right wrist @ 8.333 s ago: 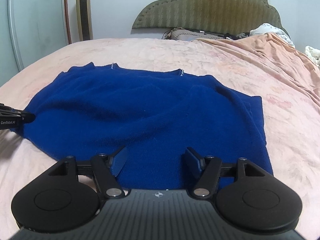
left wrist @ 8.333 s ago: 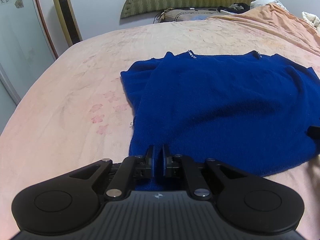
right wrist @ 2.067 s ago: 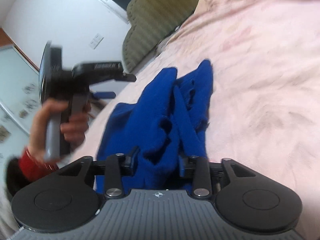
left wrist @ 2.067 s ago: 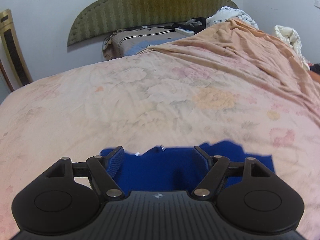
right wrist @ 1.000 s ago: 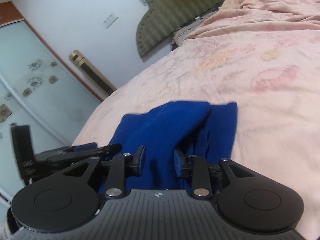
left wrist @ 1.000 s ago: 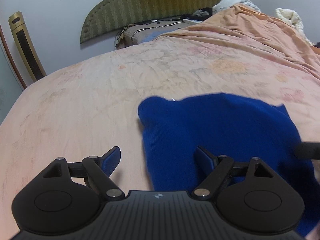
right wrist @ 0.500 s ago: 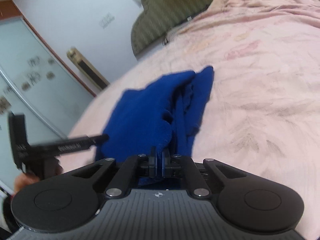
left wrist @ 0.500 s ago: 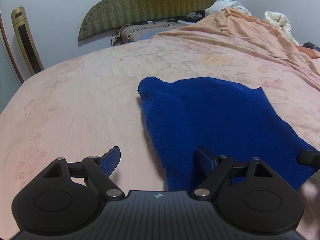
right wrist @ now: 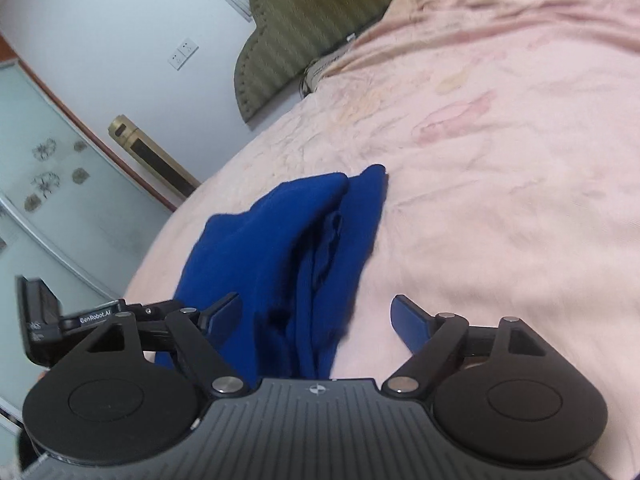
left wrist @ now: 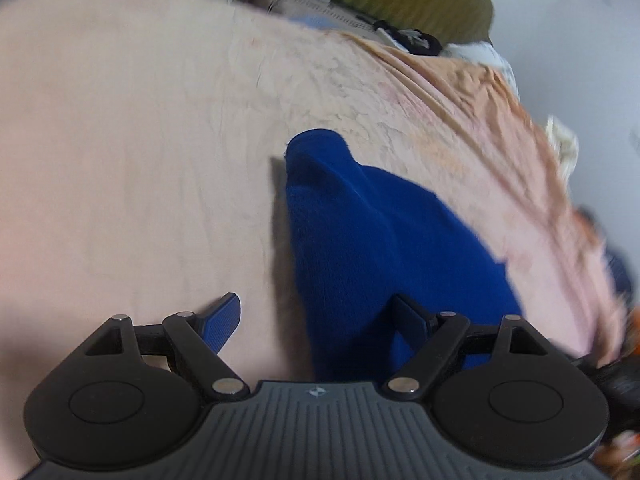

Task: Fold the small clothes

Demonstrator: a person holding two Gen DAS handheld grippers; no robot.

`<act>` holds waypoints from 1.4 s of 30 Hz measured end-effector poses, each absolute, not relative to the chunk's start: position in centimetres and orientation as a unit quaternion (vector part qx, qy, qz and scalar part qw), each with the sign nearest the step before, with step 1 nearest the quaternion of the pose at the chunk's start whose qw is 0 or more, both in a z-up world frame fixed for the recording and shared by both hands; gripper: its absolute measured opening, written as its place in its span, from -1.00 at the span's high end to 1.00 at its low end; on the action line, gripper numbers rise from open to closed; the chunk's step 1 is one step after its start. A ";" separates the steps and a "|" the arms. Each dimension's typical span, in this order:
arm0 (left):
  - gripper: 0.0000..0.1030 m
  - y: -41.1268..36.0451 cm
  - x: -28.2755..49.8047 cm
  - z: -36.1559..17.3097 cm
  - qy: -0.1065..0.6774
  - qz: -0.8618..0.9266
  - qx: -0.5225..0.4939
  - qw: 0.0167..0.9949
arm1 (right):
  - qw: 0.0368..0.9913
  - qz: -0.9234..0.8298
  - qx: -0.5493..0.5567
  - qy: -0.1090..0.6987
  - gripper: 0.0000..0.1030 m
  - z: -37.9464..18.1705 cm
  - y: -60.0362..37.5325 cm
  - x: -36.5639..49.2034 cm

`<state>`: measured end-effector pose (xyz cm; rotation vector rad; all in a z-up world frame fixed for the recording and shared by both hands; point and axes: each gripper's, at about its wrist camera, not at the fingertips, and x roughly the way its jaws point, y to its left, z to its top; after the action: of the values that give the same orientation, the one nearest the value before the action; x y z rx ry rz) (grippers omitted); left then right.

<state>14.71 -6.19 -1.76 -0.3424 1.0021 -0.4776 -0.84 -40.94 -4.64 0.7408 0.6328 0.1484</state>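
Observation:
A dark blue knitted sweater (left wrist: 380, 248) lies folded in layers on the pink bedsheet (left wrist: 140, 160). In the left wrist view my left gripper (left wrist: 316, 316) is open above its near left edge, holding nothing. In the right wrist view the sweater (right wrist: 288, 248) shows its stacked folded edges, and my right gripper (right wrist: 316, 316) is open over its near right edge, holding nothing. The left gripper's black body (right wrist: 96, 316) shows at the left of that view.
A green padded headboard (right wrist: 304, 28) and pillows stand at the far end of the bed. A rumpled peach blanket (left wrist: 500, 120) covers the bed's right side. A gold tower appliance (right wrist: 152, 156) and a glass wardrobe door (right wrist: 48, 184) stand to the left.
My right gripper was shut on the sweater's edge half a second ago and has now opened and let it go. The left gripper stays open and has swung, with motion blur.

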 end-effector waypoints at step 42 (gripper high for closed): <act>0.32 -11.3 24.0 -0.2 0.368 -0.247 -0.003 0.896 | 0.913 0.093 0.261 0.300 0.51 -2.4 -32.8 16.2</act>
<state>24.03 -11.29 -0.18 -0.0061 0.7617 -0.5128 16.18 -32.82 -2.38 0.5388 0.6187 0.1912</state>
